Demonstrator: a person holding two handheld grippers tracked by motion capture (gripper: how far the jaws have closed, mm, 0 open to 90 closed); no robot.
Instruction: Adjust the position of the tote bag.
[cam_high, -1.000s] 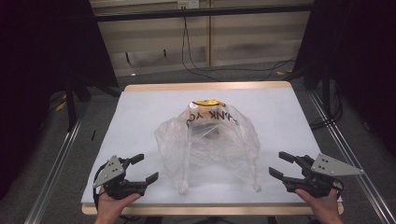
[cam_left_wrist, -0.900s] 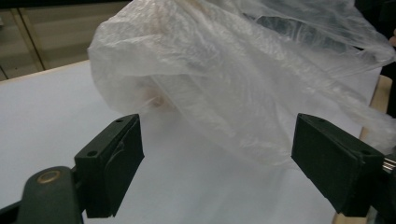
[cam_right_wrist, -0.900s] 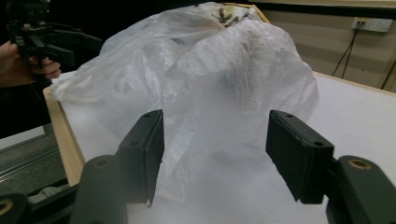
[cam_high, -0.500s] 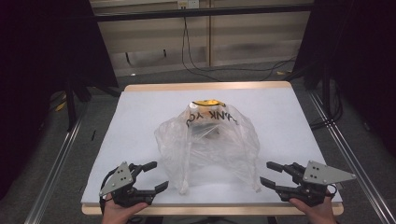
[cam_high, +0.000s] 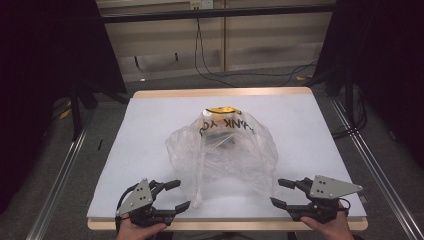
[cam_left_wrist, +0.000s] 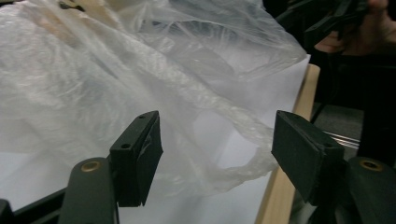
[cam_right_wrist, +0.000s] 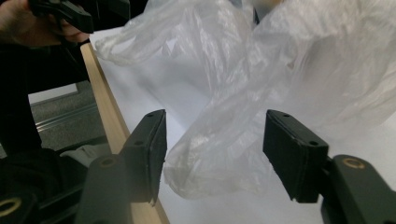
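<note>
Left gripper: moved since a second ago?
Yes. The left gripper has slid rightward along the table's near edge, closing on the plastic bag's near-left corner.

A lab-like test bay — black curtains (cam_high: 45, 75) at both frame edges, loose cables (cam_high: 220, 70) top centre, floor rails (cam_high: 60, 170) lower left.

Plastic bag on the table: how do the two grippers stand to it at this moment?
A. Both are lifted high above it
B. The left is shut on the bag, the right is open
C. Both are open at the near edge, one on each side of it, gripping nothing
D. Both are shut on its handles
C: the left gripper and the right gripper sit with jaws apart, flanking the plastic bag without clamping it.
</note>
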